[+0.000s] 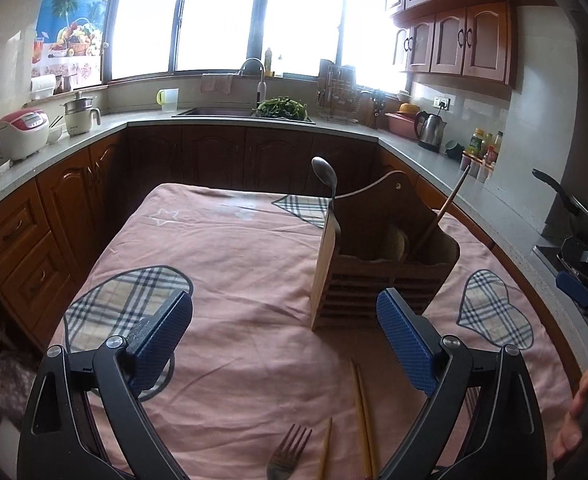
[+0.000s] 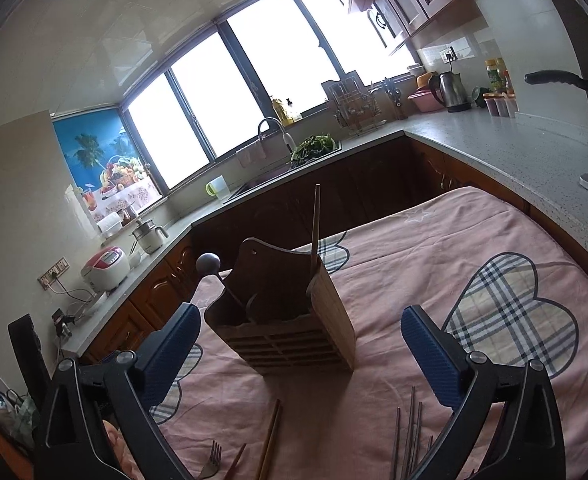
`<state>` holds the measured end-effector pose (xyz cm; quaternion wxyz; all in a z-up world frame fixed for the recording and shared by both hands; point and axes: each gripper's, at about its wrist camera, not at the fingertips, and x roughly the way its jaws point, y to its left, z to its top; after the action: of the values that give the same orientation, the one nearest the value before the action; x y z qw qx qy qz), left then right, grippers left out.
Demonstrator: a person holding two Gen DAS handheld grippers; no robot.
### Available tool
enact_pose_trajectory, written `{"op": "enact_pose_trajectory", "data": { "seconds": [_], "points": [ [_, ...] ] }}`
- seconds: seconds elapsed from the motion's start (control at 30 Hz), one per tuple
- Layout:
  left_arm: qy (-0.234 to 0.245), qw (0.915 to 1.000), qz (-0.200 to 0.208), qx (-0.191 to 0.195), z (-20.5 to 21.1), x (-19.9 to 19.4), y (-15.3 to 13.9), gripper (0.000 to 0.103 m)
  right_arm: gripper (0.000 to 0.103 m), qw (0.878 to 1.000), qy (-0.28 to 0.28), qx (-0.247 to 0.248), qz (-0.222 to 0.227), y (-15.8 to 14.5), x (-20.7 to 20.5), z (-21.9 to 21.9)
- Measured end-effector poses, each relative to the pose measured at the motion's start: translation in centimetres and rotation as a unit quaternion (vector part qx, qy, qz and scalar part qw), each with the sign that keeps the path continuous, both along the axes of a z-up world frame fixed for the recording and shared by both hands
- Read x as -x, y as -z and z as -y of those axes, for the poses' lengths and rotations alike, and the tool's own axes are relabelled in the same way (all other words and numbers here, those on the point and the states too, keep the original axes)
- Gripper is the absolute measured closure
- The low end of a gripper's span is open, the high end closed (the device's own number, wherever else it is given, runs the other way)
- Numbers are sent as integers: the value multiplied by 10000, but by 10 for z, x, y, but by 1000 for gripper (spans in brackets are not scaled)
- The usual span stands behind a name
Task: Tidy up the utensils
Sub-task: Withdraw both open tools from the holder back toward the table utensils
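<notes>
Both grippers hang empty with jaws spread wide, the left gripper (image 1: 283, 340) over a fork (image 1: 287, 454) and wooden chopsticks (image 1: 364, 420), the right gripper (image 2: 300, 354) above a bundle of metal chopsticks (image 2: 408, 436). These loose pieces lie on the pink tablecloth (image 1: 233, 264) with long axes running toward the wooden holder (image 1: 378, 264). Each hand's nearest piece sits below and just short of its fingers, so a downward reach seems needed.

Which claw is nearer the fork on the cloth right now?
Left, as far as the views show. The fork lies between the left claw's open fingers, near its base. From the right claw, it sits off toward the left finger, at the frame's bottom edge.
</notes>
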<state>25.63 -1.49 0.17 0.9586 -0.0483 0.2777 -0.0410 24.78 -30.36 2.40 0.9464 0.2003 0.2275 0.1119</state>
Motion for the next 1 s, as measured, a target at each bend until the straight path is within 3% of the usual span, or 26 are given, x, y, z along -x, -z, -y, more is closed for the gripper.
{"op": "enact_pose_trajectory", "data": {
  "seconds": [0.43, 1.0],
  "points": [
    [47, 9992, -367, 145, -9, 48, 20, 7, 2, 9986, 259, 336, -322, 25, 69, 16],
    [374, 9965, -744, 88, 8, 55, 36, 7, 2, 9947, 401, 488, -809, 59, 94, 26]
  ]
}}
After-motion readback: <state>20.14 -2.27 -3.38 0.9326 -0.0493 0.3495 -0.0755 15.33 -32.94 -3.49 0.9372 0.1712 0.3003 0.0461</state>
